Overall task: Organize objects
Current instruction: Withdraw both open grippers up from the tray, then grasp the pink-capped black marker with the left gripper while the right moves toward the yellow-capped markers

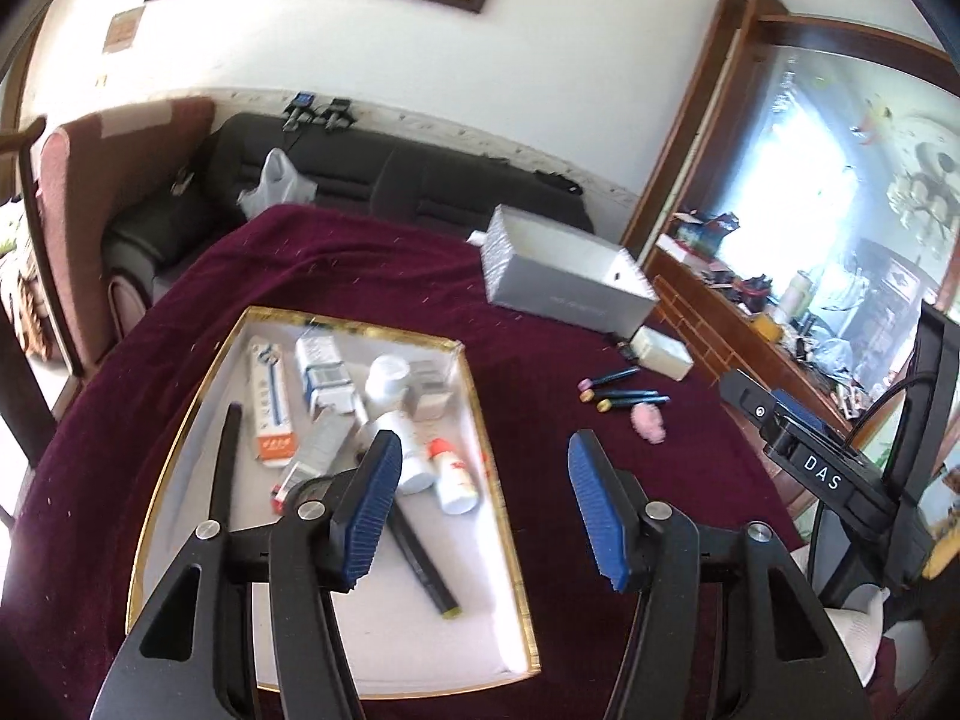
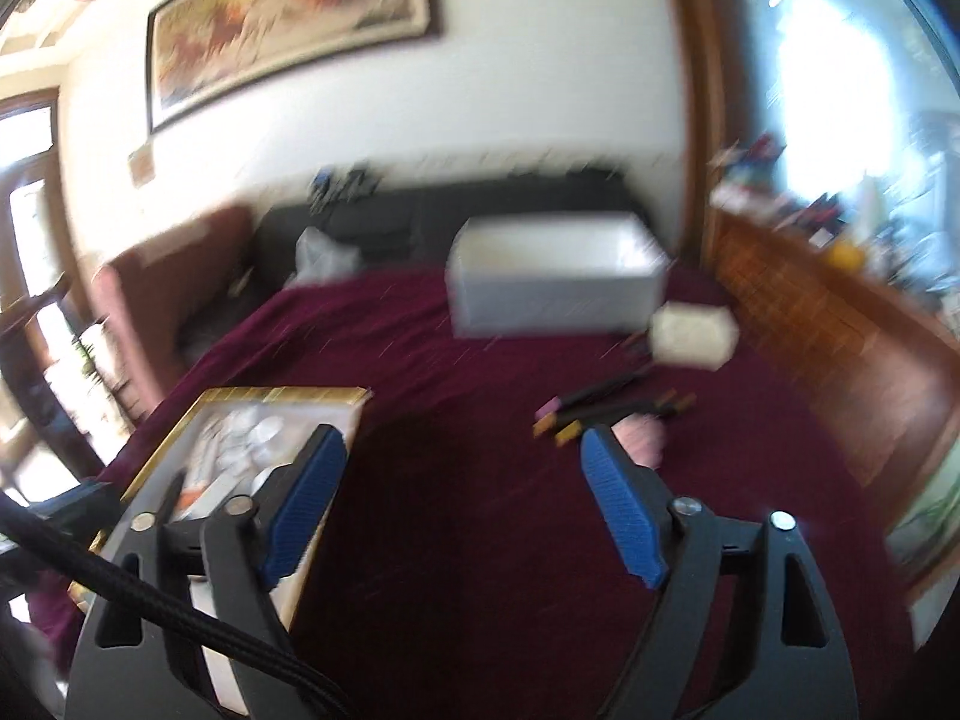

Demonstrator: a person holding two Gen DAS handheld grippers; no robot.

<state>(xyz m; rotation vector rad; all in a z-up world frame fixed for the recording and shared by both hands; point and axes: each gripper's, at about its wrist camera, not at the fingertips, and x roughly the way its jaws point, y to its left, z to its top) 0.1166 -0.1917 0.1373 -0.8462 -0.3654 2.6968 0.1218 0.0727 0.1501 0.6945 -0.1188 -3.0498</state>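
Note:
A gold-rimmed white tray (image 1: 507, 531) lies on the maroon cloth and holds boxes, white bottles (image 1: 387, 381) and a black pen (image 1: 423, 564). My left gripper (image 1: 483, 492) is open and empty above the tray's right edge. Three dark pens with coloured caps (image 1: 624, 393) and a pink puff (image 1: 648, 423) lie on the cloth to the right. My right gripper (image 2: 462, 498) is open and empty over bare cloth, with the pens (image 2: 606, 405) and puff (image 2: 642, 441) just beyond its right finger. The tray (image 2: 339, 414) is at its left. This view is blurred.
An open grey box (image 1: 570, 276) stands at the table's far side, also in the right wrist view (image 2: 558, 288). A small white box (image 1: 663, 351) lies near it. A dark sofa (image 1: 390, 168) is behind the table, a cluttered wooden sideboard (image 1: 744, 324) to the right.

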